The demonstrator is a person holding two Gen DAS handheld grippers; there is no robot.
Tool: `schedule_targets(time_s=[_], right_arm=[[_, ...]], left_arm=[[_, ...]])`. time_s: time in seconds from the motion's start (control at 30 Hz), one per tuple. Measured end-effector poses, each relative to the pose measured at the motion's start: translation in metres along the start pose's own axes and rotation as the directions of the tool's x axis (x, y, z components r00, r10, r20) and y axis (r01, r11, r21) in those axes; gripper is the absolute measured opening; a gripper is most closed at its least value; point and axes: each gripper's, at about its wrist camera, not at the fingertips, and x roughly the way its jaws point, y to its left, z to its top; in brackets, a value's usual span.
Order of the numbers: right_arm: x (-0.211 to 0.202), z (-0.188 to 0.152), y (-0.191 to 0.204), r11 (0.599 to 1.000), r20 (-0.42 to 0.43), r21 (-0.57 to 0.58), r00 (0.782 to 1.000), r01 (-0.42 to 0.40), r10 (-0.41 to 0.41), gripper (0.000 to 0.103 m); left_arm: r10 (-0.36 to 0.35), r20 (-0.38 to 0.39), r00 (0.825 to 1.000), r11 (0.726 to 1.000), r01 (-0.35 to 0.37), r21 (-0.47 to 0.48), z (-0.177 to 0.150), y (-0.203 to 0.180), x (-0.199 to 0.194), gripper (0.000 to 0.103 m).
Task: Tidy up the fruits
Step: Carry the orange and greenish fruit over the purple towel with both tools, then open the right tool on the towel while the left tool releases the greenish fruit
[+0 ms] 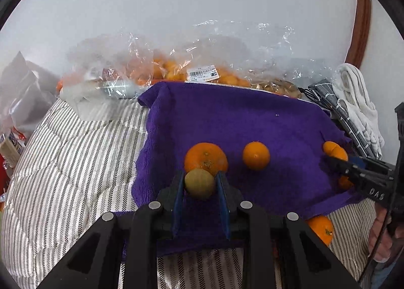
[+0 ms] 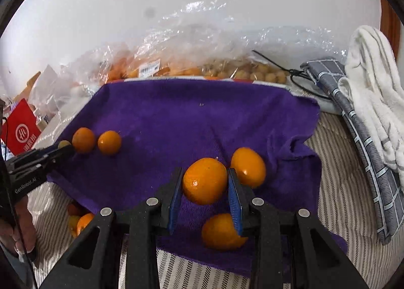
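Note:
A purple towel [image 1: 240, 117] [image 2: 176, 112] lies on a striped bed cover. My left gripper [image 1: 199, 183] is shut on a small yellow-green fruit [image 1: 200, 184], just in front of a large orange [image 1: 205, 157]; a smaller orange [image 1: 256, 155] lies to its right. My right gripper [image 2: 205, 180] is shut on an orange [image 2: 205, 180]. One orange [image 2: 248, 166] lies right of it on the towel, another [image 2: 222, 232] beneath the right finger. In the right wrist view the left gripper [image 2: 63, 147] reaches in from the left beside two oranges [image 2: 83, 140] [image 2: 109, 142].
Clear plastic bags of oranges [image 1: 176, 72] [image 2: 151, 69] and small brown fruit [image 2: 260, 74] line the far edge by the white wall. Folded grey and white cloths [image 2: 366, 102] lie at the right. More oranges [image 2: 83, 222] [image 1: 322, 228] sit off the towel's front edge. A red packet [image 2: 21, 130] lies at the left.

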Motion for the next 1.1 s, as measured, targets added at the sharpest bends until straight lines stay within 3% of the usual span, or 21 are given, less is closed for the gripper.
schedule_targets(time_s=[0.33, 0.5, 0.63, 0.93, 1.1], right_arm=[[0.004, -0.004, 0.011, 0.997, 0.004, -0.058, 0.999, 0.05, -0.05, 0.034], [0.001, -0.006, 0.014, 0.996, 0.015, -0.069, 0.999, 0.052, -0.051, 0.053], [-0.004, -0.006, 0.018, 0.995, 0.032, -0.076, 0.998, 0.063, -0.06, 0.054], [-0.033, -0.003, 0.029, 0.998, 0.073, -0.055, 0.997, 0.027, -0.023, 0.056], [-0.05, -0.011, 0.051, 0.996, 0.045, -0.08, 0.999, -0.024, 0.028, 0.056]], left_arm=[[-0.002, 0.001, 1.0, 1.0, 0.002, -0.006, -0.001, -0.002, 0.0, 0.024], [-0.01, 0.004, 1.0, 1.0, 0.01, -0.013, -0.002, -0.002, -0.002, 0.024], [-0.014, 0.006, 1.0, 1.0, 0.014, -0.022, -0.001, -0.001, -0.002, 0.024], [-0.026, 0.029, 0.999, 0.999, 0.027, -0.03, -0.002, 0.0, -0.006, 0.033], [-0.028, 0.053, 0.998, 0.998, 0.03, -0.046, -0.002, 0.004, -0.013, 0.04]])
